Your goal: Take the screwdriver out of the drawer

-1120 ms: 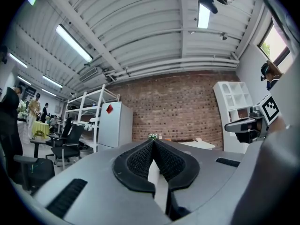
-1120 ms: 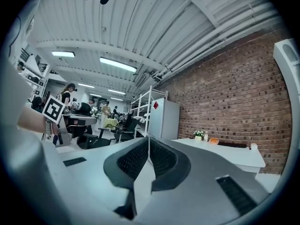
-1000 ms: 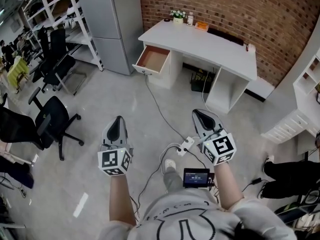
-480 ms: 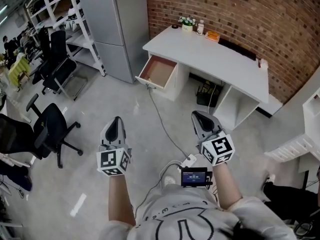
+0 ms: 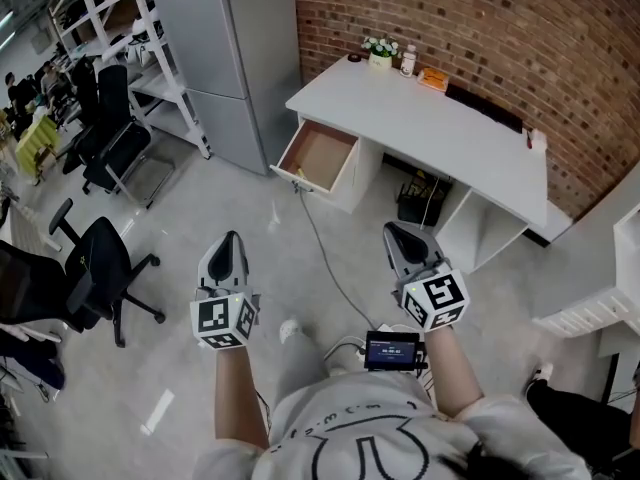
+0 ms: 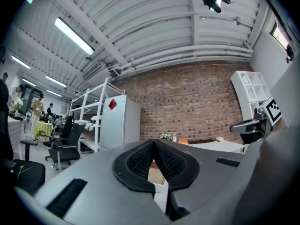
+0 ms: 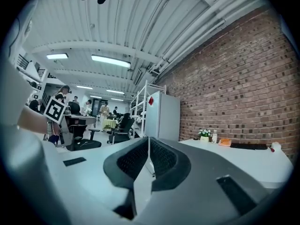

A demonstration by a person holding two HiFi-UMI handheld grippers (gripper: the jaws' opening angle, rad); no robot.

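Note:
A white desk [image 5: 430, 118] stands against the brick wall, its top left drawer [image 5: 320, 156] pulled open. The drawer's brown inside shows from above, and I can make out no screwdriver in it. Both grippers are held level over the floor, well short of the desk. My left gripper [image 5: 232, 240] points toward the drawer, pads together and nothing between them; past its tips [image 6: 153, 144] the drawer shows. My right gripper [image 5: 397, 232] is shut and empty too, its tips [image 7: 149, 139] aimed along the desk's front.
A tall grey cabinet [image 5: 235, 48] stands left of the desk, with white racks [image 5: 110, 18] beyond. Black office chairs [image 5: 100, 258] are at the left. A cable [image 5: 320, 258] runs across the floor from the desk. A white shelf unit [image 5: 600, 298] is at the right.
The person has walked toward the desk, so the desk and open drawer sit nearer and lower in the head view. Both grippers stay shut and side by side.

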